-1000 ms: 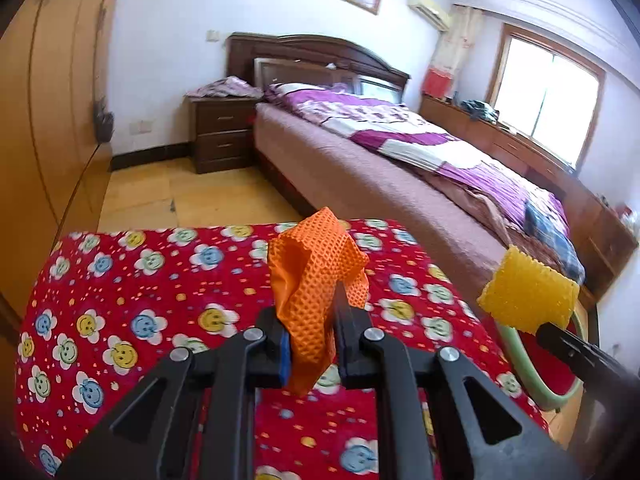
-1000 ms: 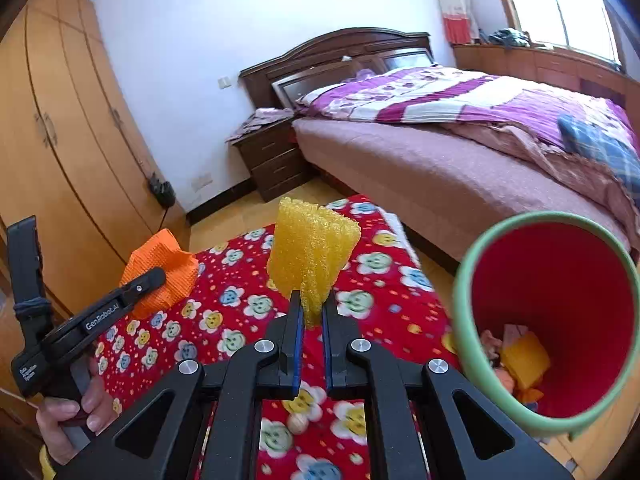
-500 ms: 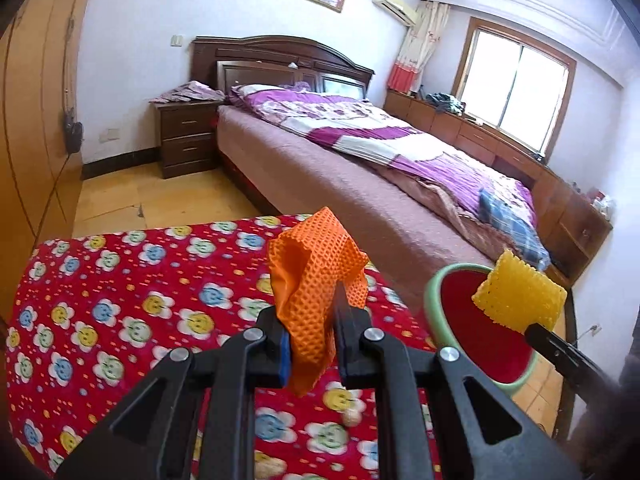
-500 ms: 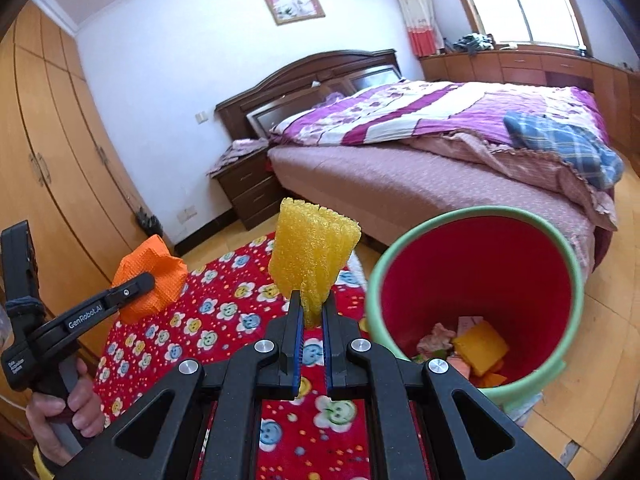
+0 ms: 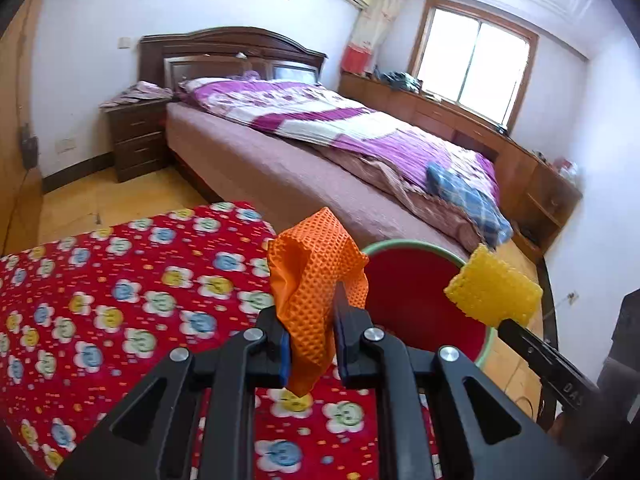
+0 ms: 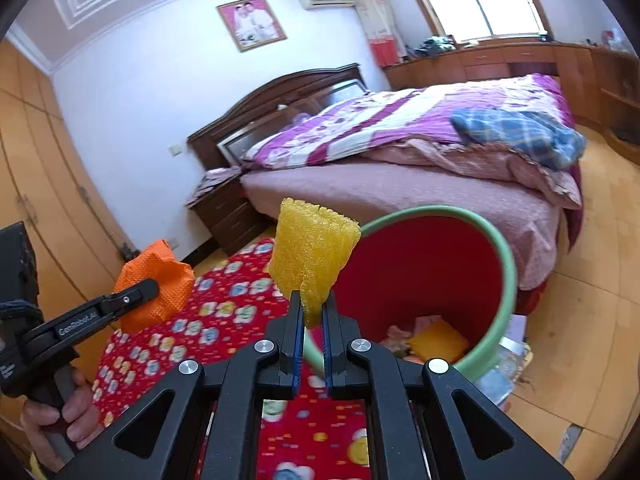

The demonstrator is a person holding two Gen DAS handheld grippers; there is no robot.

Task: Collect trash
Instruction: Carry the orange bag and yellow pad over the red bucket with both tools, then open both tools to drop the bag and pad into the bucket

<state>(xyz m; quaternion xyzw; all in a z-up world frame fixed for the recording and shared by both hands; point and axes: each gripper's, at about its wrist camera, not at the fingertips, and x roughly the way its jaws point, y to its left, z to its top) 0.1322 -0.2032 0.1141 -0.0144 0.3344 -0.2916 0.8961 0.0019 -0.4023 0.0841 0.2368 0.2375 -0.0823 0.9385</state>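
Both grippers swung over toward red bin (image 6: pixel 432 264): left gripper (image 5: pixel 310 344) clamps orange foam net (image 5: pixel 316 276), right gripper (image 6: pixel 311 320) clamps yellow foam net (image 6: pixel 312 248); drop next.

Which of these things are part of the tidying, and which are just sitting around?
Part of the job:
- orange foam net, in the left jaws
- yellow foam net, in the right jaws
- red bucket, already holding scraps

Just there:
- bed
- nightstand
- flowered red cloth
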